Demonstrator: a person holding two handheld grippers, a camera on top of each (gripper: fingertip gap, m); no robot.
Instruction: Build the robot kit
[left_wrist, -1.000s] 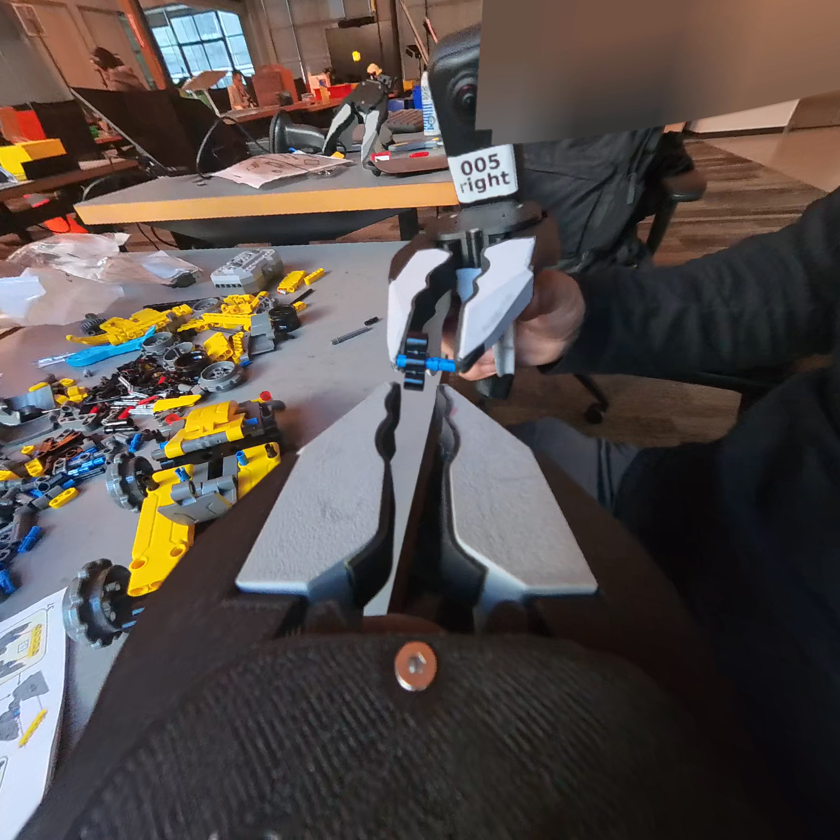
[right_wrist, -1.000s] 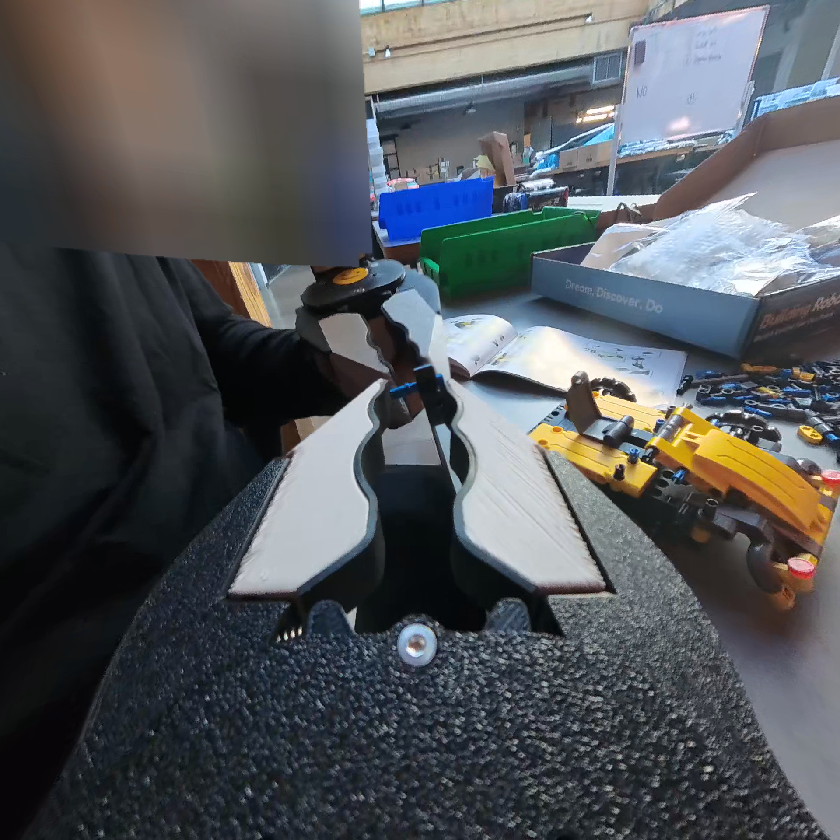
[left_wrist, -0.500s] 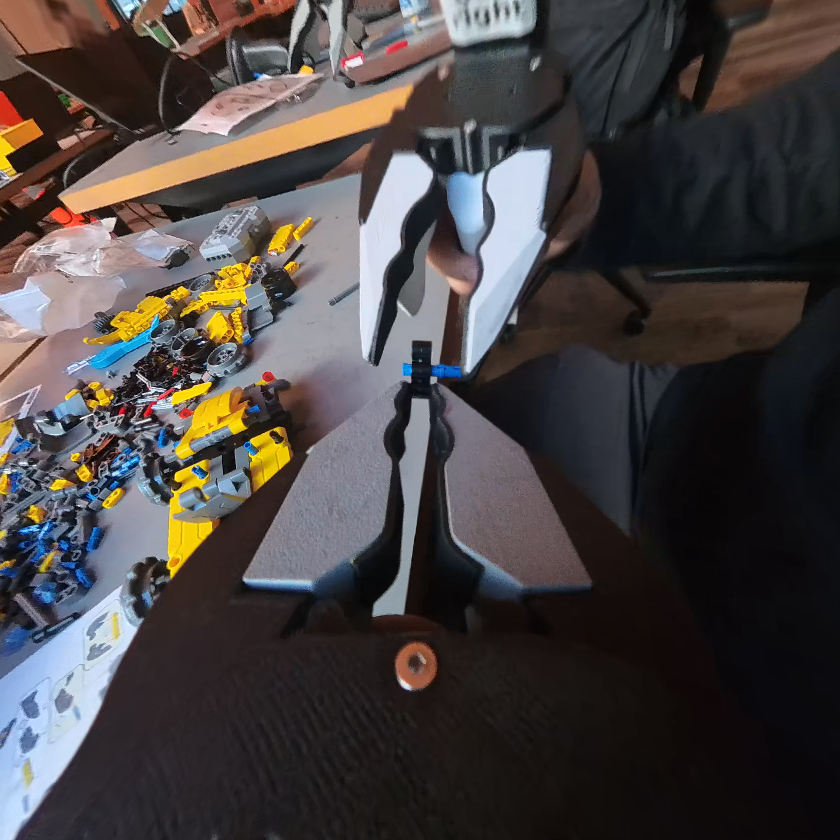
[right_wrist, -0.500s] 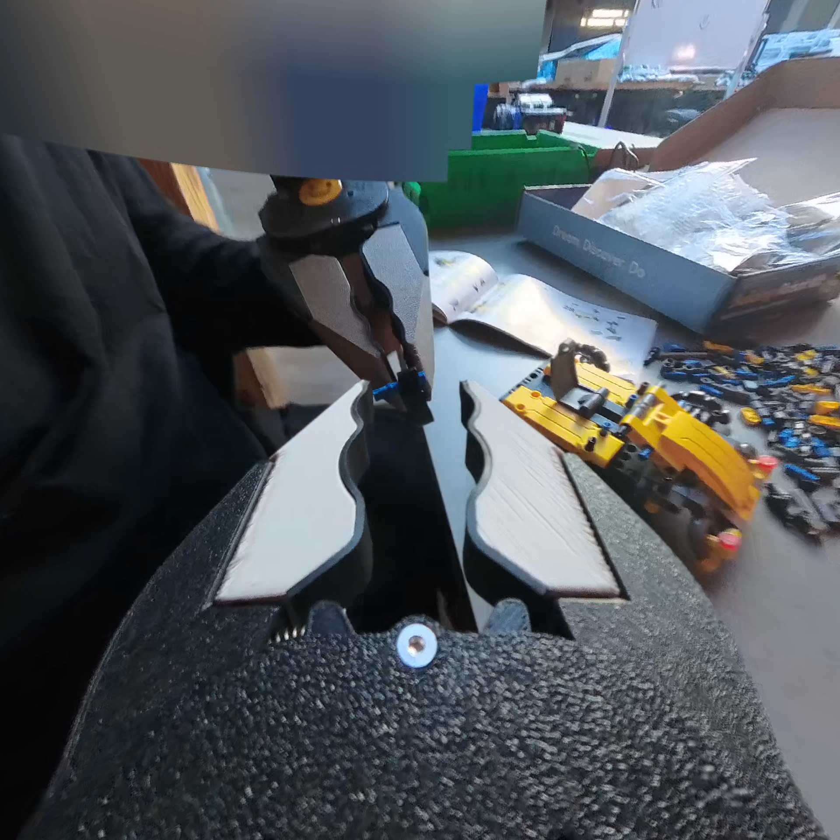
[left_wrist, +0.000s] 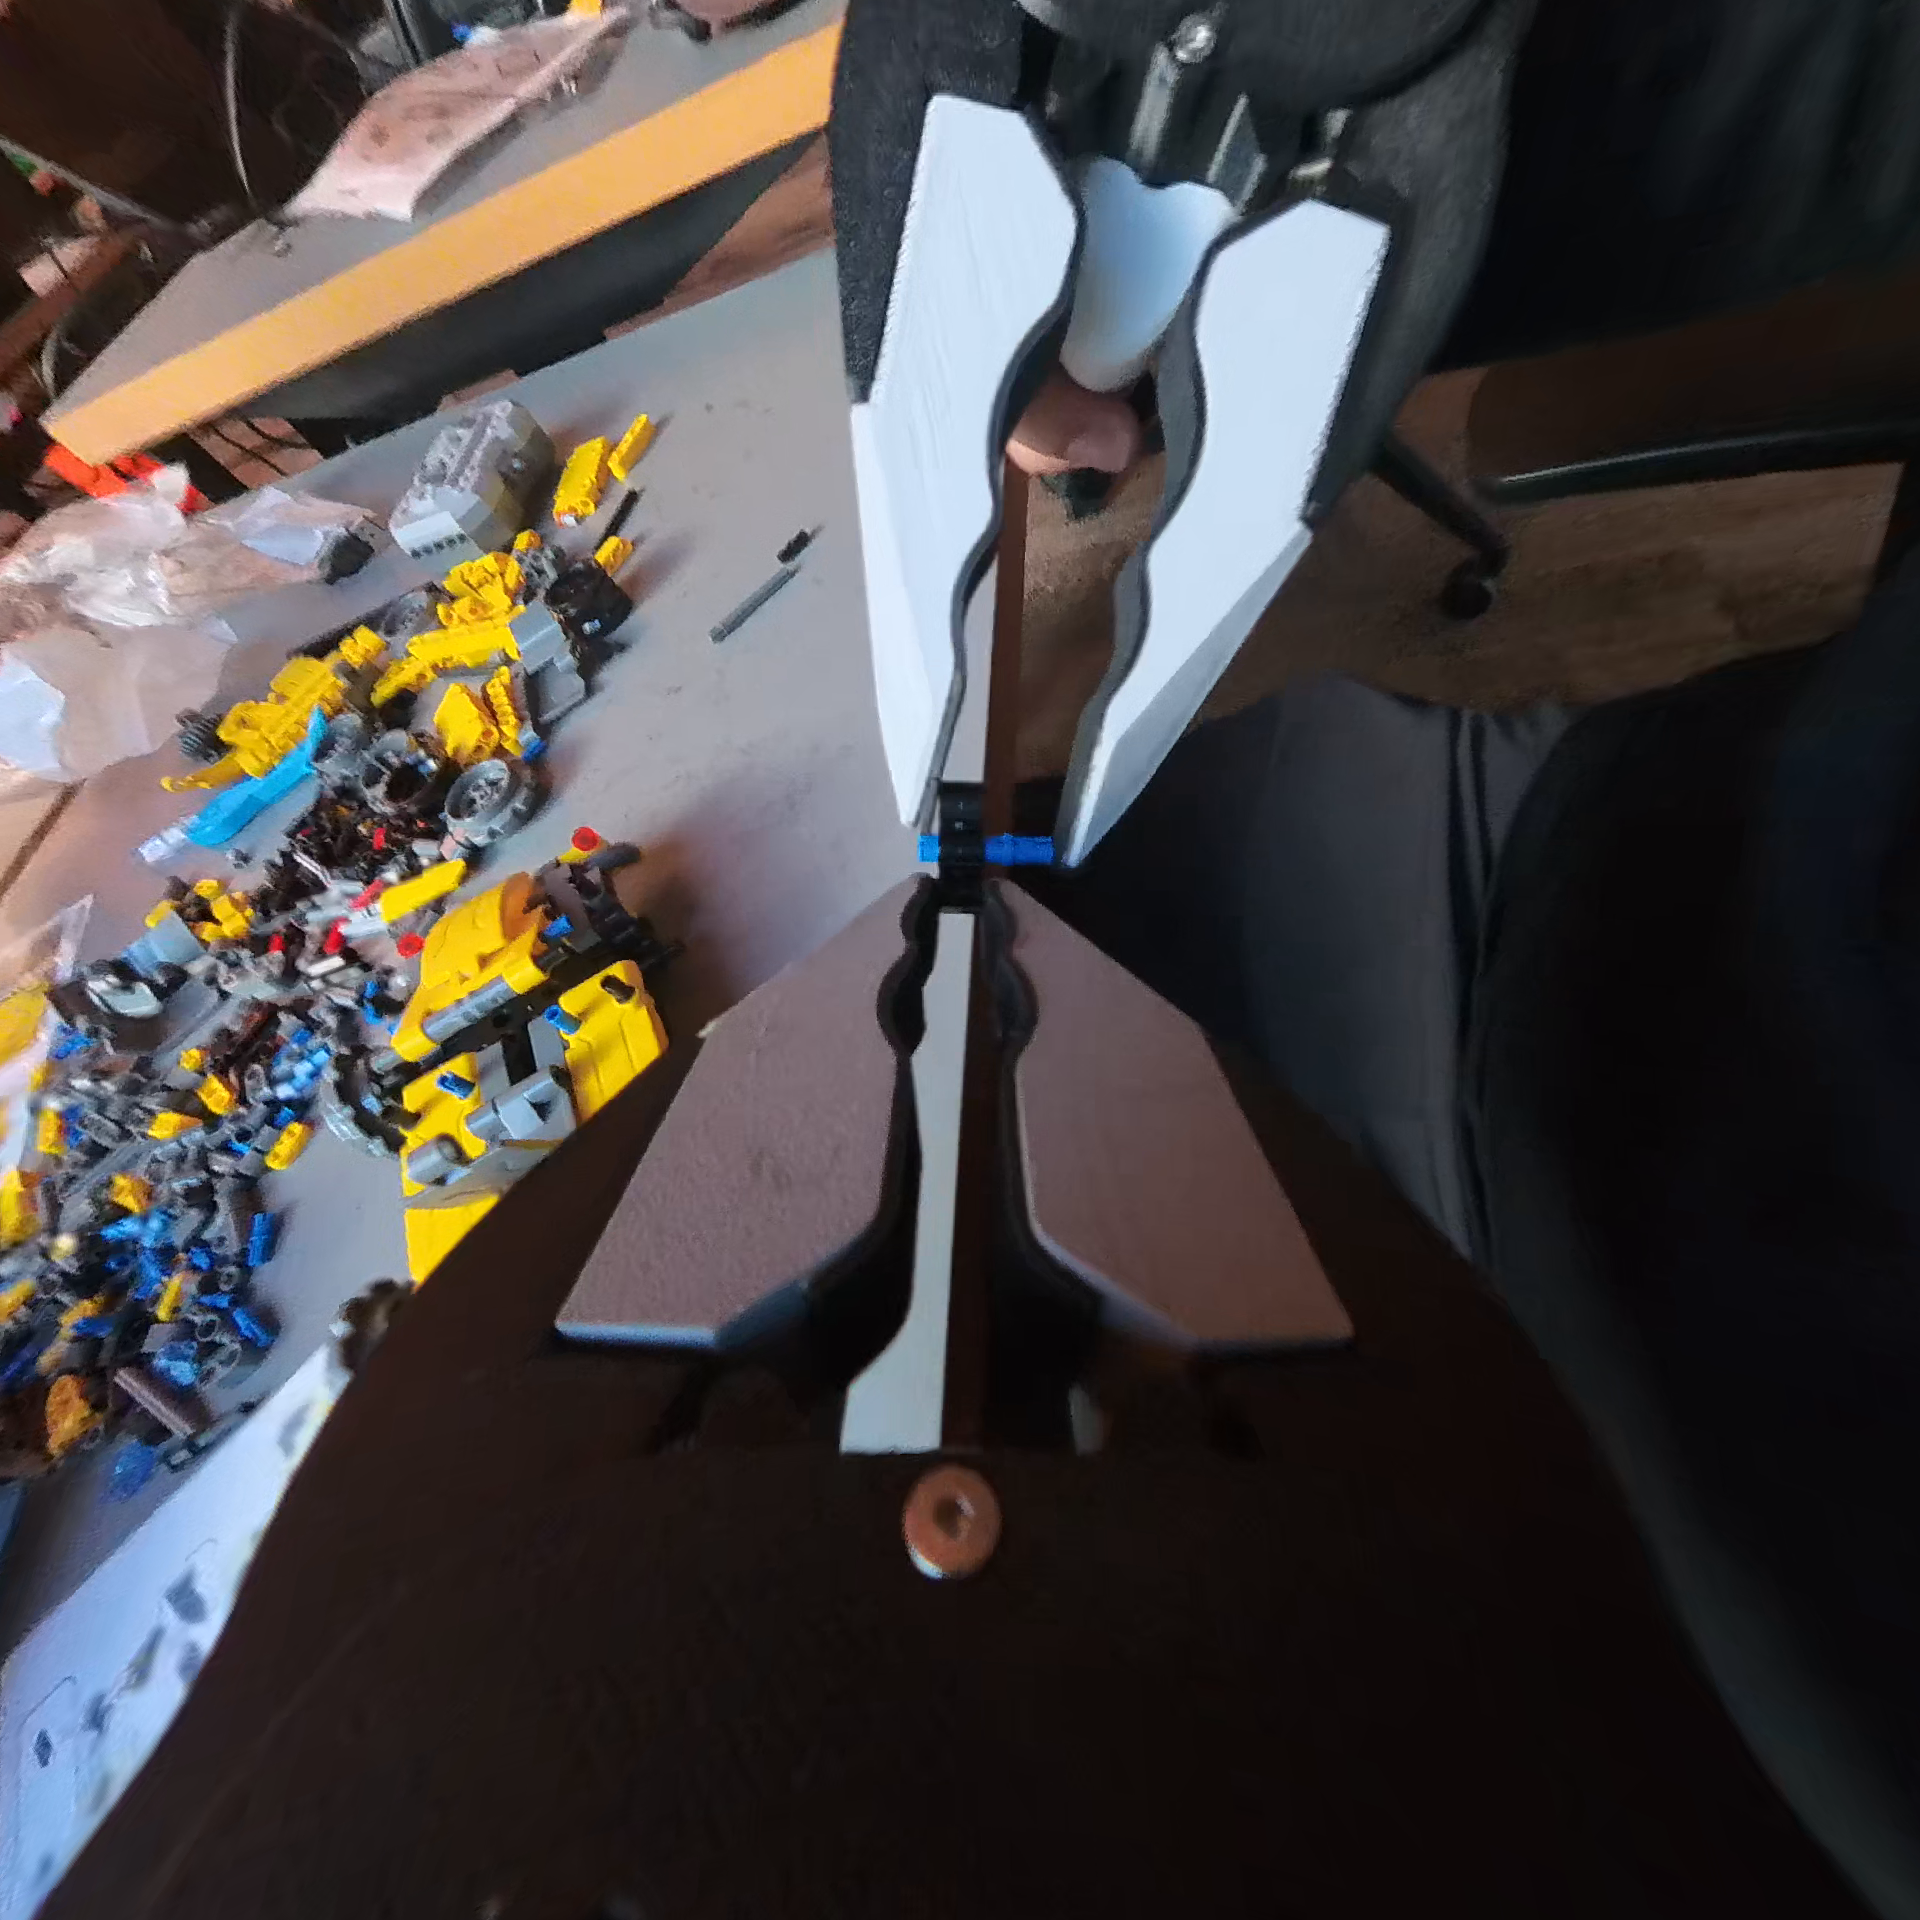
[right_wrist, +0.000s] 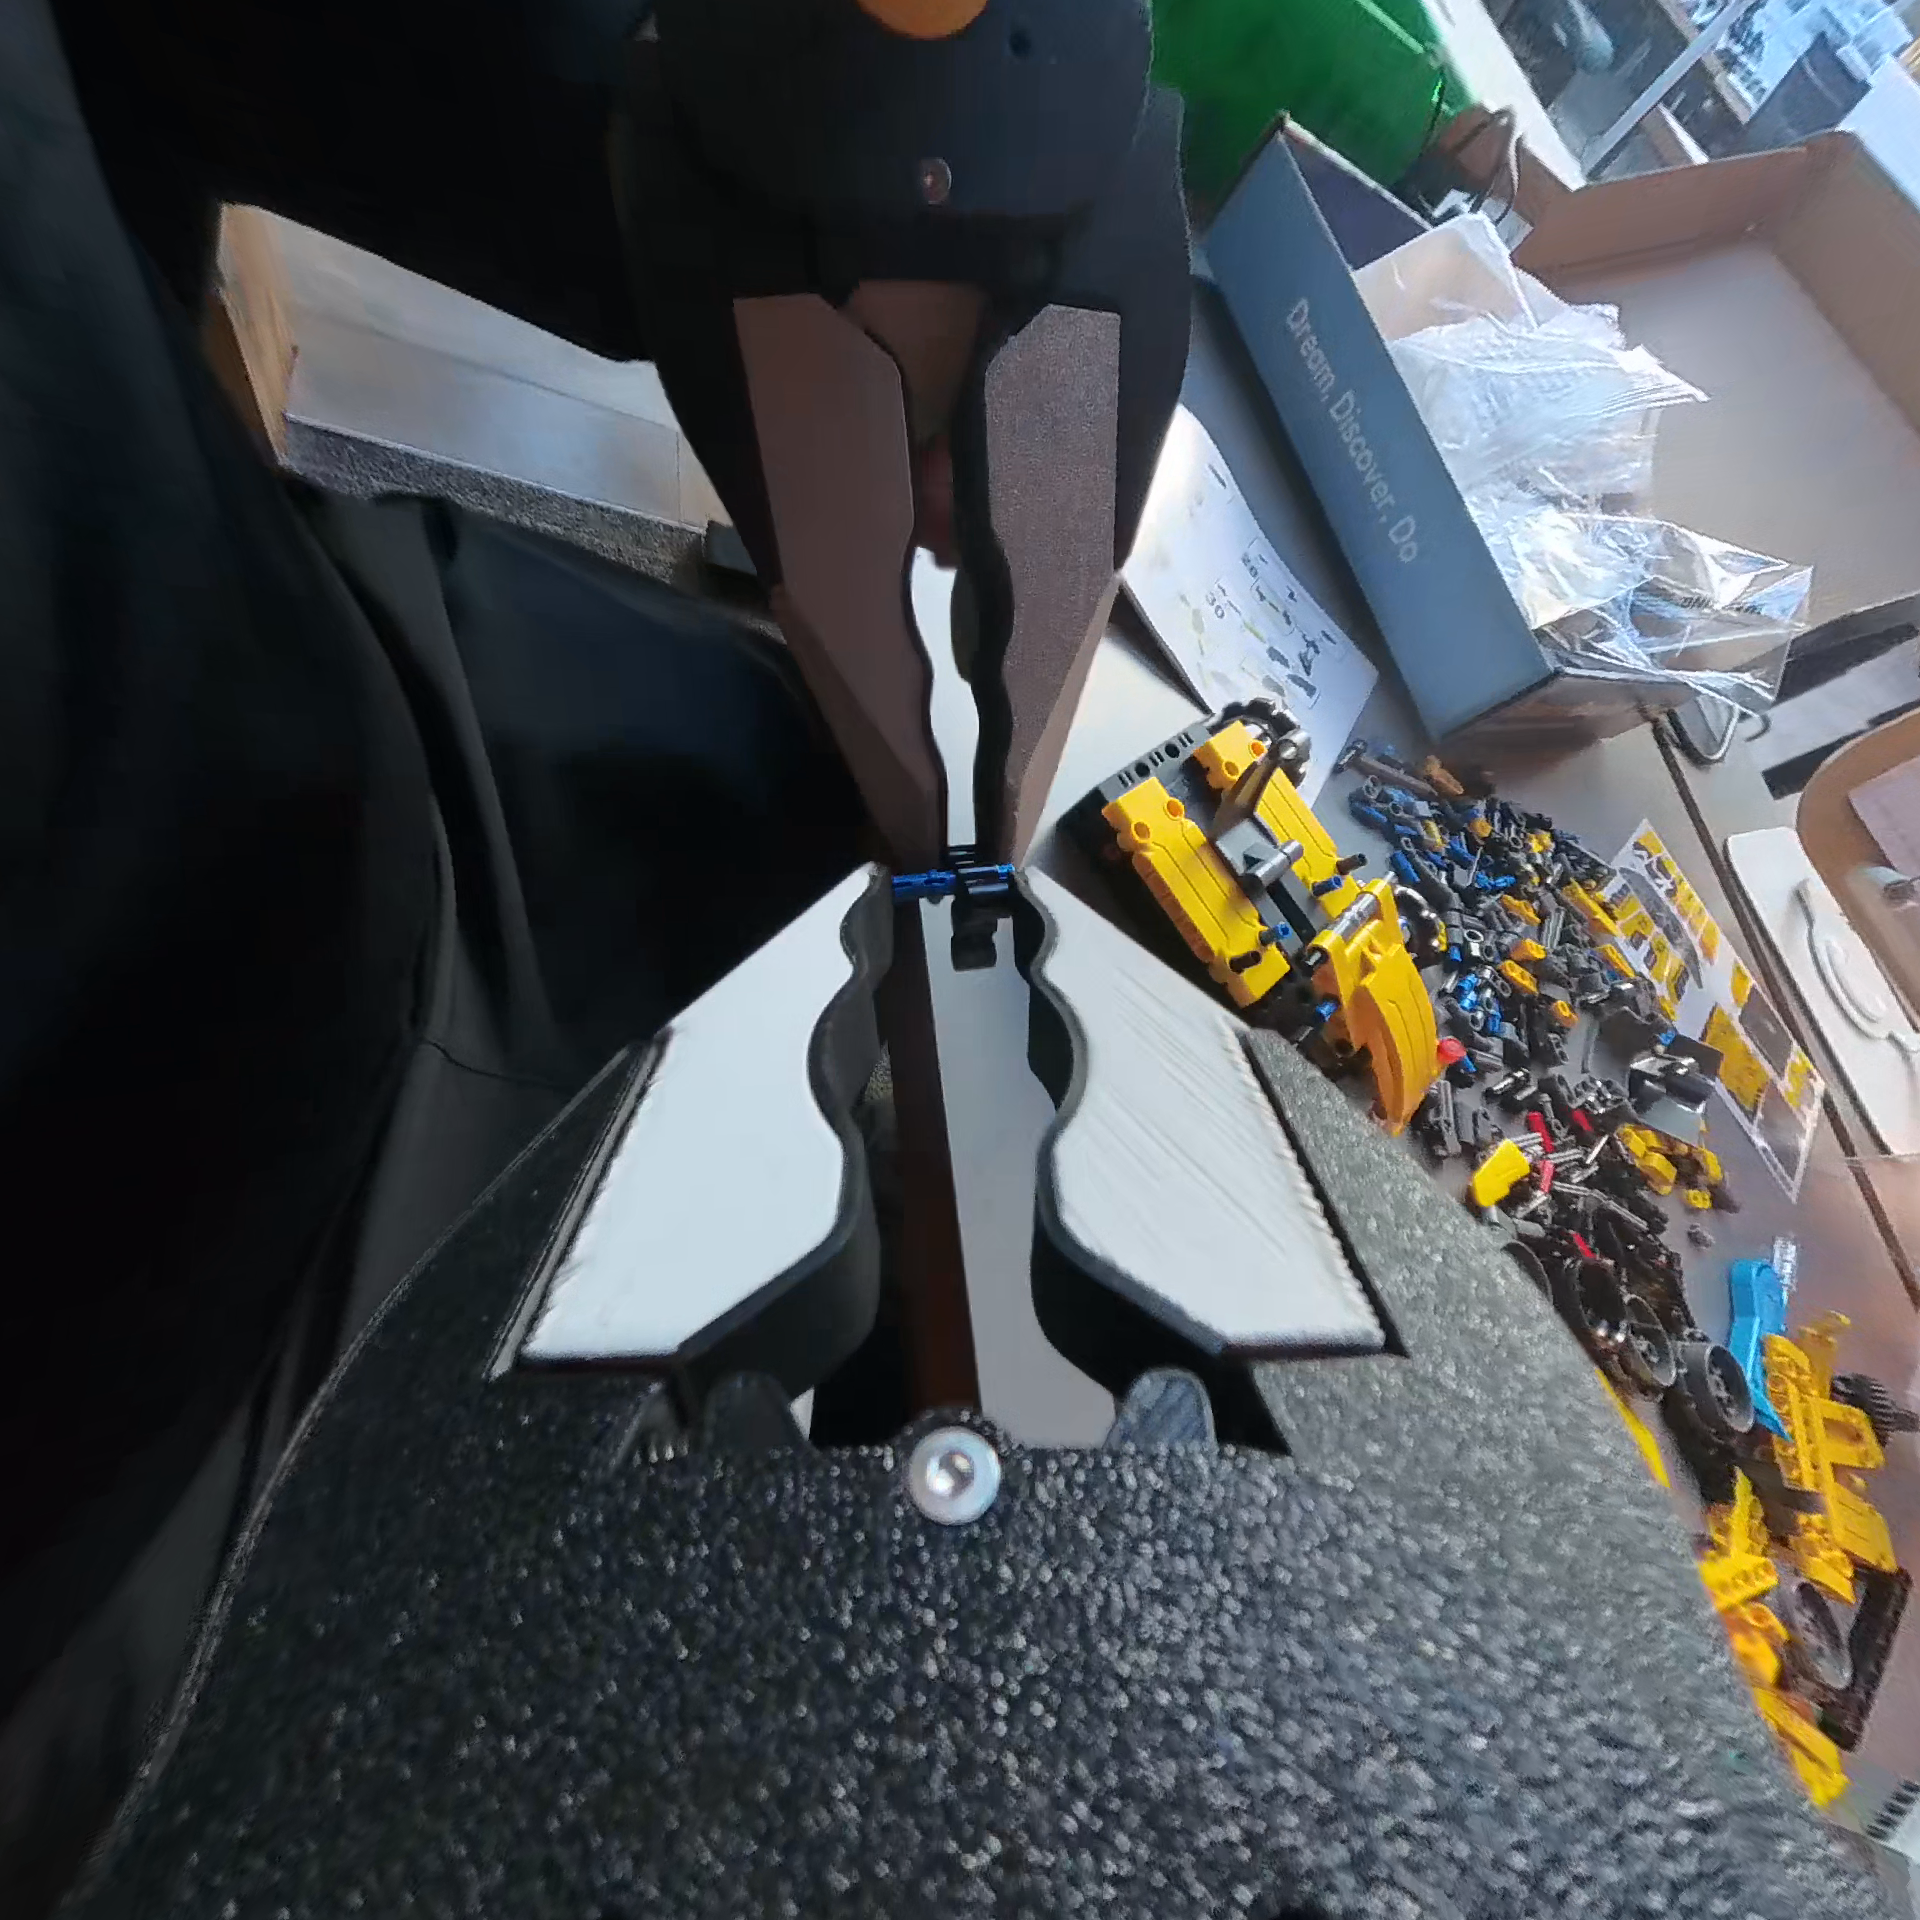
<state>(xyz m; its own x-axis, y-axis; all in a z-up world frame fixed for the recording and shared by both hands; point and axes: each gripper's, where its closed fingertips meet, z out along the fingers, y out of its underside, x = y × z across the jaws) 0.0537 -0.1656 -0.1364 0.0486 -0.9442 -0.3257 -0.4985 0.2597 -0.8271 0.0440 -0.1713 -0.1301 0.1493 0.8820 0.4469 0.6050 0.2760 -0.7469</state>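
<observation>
My left gripper is shut on a small black connector piece and holds it in the air beside the table edge. A blue pin runs crosswise through that piece. My right gripper comes in from above, tip to tip with the left one, its two fingertips set against the pin's two ends. In the right wrist view my right gripper brackets the blue pin and black piece. The left gripper hangs down from above, jaws together.
A partly built yellow model lies on the grey table next to heaps of loose small parts. An instruction booklet and a grey-blue box with plastic bags lie farther off. A person's dark clothing is close beside both grippers. The tips of both grippers are at nearly the same place.
A second ago the right gripper held the pin and piece. The left gripper shut on the black piece, the right opened, and its tips have now closed back onto the pin's ends.
</observation>
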